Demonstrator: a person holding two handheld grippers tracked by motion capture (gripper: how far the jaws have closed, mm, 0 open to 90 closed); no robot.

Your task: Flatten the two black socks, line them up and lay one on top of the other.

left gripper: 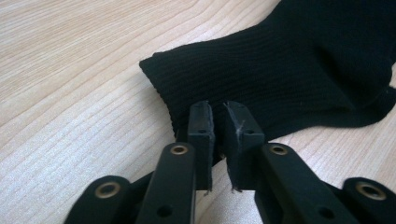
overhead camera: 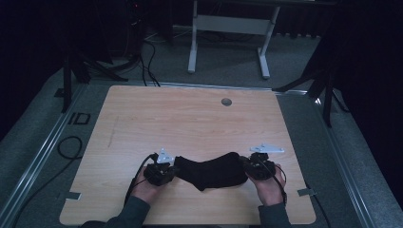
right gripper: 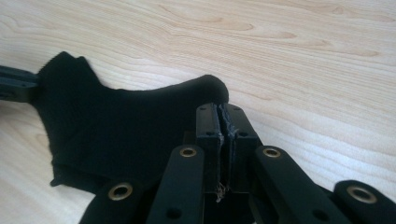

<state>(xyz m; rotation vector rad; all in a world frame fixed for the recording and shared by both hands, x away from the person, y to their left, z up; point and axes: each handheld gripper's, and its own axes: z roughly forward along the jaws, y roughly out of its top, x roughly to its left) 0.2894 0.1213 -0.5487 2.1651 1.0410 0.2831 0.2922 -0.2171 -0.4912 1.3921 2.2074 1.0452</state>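
- Wooden table (overhead camera: 190,118): both forearms come in from the near edge, hands low and level, one at each end of the sock.
- Black sock (overhead camera: 211,171): lies flat on the near part of the table, between the grippers.
- Left gripper (left gripper: 218,122): jaws nearly closed, pinching the ribbed cuff edge.
- Right gripper (right gripper: 219,123): jaws clamped tight on the toe end.

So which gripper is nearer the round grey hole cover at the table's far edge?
Right. The right gripper sits closer to the cover; the left gripper is farther left.
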